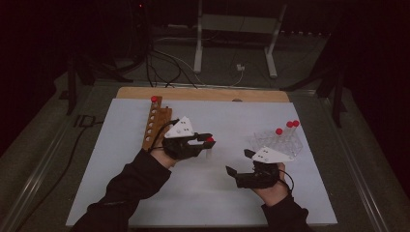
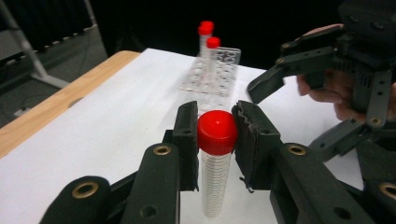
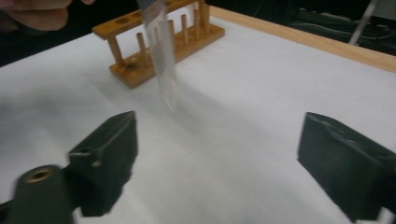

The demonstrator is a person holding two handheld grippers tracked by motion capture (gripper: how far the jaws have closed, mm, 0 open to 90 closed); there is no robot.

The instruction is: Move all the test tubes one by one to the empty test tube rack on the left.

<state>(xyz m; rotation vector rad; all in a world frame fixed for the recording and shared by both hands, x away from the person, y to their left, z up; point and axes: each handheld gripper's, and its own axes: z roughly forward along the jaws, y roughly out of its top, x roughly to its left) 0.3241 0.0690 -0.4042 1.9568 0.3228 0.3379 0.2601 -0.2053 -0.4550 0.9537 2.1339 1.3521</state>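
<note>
My left gripper (image 1: 206,141) is shut on the red cap of a clear test tube (image 1: 210,140), which hangs upright over the white mat. In the left gripper view both pads clamp the cap of the tube (image 2: 217,133), and its graduated body points down. My right gripper (image 1: 239,162) stands open to the right of it, with nothing between its fingers. In the right gripper view its own jaws (image 3: 215,140) are spread wide over bare mat, and the held tube (image 3: 163,70) hangs ahead of them.
A wooden tube rack (image 1: 154,123) stands at the mat's far left with one red-capped tube (image 1: 154,99) at its far end. A clear plastic rack (image 1: 283,142) at the right holds three red-capped tubes (image 1: 289,124). The white mat (image 1: 203,193) covers a wooden table.
</note>
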